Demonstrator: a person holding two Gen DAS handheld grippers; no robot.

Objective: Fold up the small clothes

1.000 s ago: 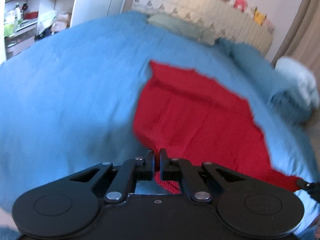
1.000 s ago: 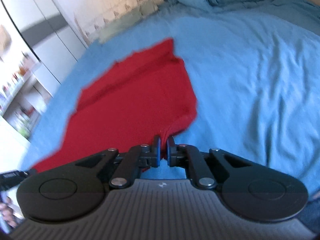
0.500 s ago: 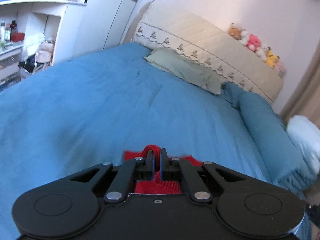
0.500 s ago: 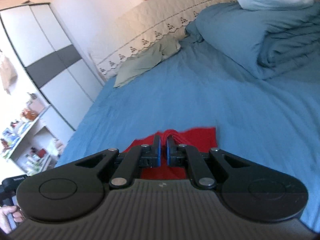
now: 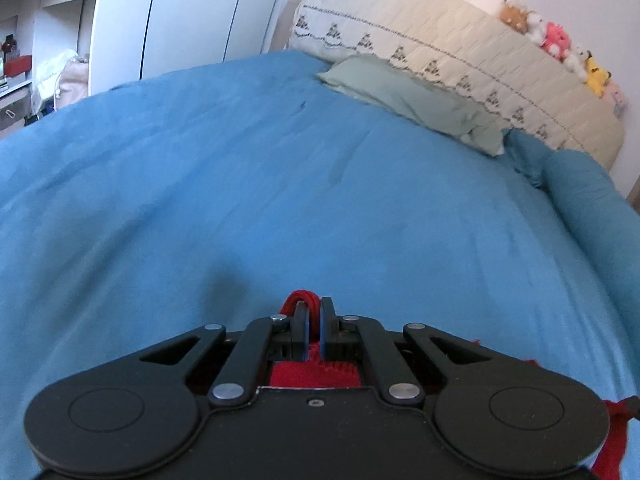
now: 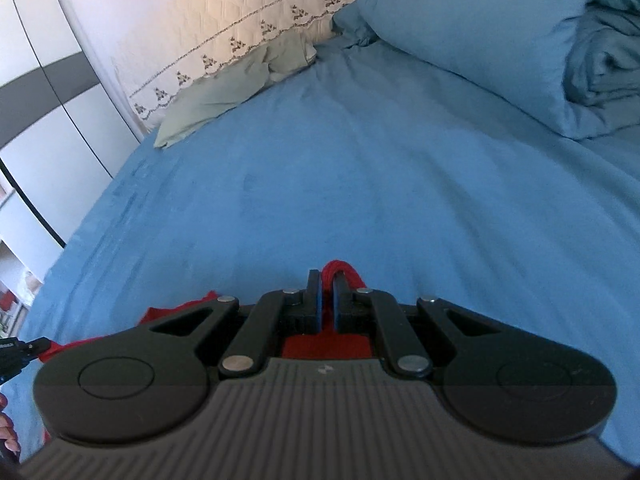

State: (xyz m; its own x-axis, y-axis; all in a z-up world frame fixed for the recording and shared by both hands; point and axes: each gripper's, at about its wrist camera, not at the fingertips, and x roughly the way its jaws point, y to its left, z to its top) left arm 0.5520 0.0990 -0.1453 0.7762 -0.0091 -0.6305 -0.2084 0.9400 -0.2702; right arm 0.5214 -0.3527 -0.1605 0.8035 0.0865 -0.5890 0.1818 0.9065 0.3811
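A red knitted garment hangs from both grippers over the blue bed cover. My left gripper is shut on a bunched edge of it, and a red loop sticks up past the fingertips. My right gripper is shut on another bunched edge of the red garment. Most of the cloth lies hidden under the gripper bodies; red strips show at the lower right of the left wrist view and at the left of the right wrist view, where the other gripper's tip also appears.
A pale green pillow lies at the cream quilted headboard, with soft toys on top. A folded blue duvet is piled at the right. White wardrobes and shelves stand beyond the bed's left side.
Both grippers have carried the held edges far forward across the bed toward the headboard. The garment, spread flat ahead a second ago, is now almost wholly hidden beneath the grippers.
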